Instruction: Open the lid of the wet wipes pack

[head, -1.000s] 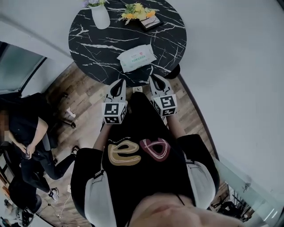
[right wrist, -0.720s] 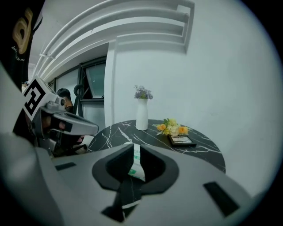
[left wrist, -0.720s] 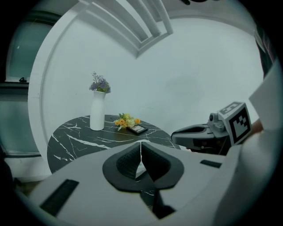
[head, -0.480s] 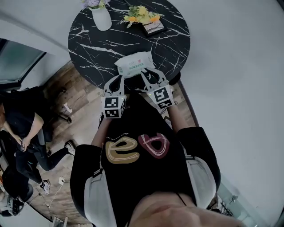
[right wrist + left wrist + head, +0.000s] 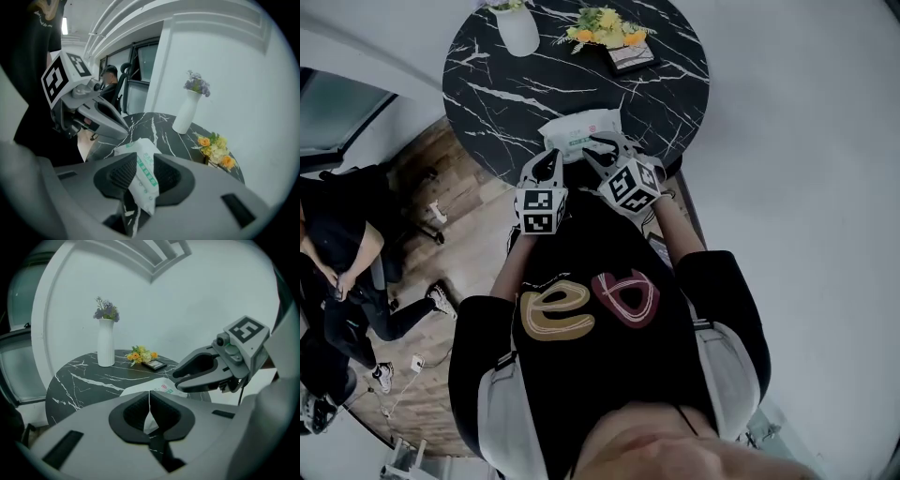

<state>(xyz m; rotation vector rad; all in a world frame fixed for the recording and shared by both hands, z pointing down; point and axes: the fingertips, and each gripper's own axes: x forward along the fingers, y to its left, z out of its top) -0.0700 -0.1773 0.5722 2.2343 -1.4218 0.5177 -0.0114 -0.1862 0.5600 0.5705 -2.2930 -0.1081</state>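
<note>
Head view, frame's upper middle: pack (image 5: 578, 131) flat at lower rim of table (image 5: 534, 84); left tongs (image 5: 550, 157) clenched, empty, just beside; right tongs (image 5: 603, 146) opening, pack between jaws ungripped; advice: pin pack with left, nip lid's free edge only.

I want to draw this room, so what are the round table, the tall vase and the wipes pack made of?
The round table looks like black marble, or a marble-look top: white veins run across a slightly glossy surface. The vase is probably ceramic: plain, smooth, matte white. The wipes pack looks like soft plastic film: white with green print, creased and pillowy.
</note>
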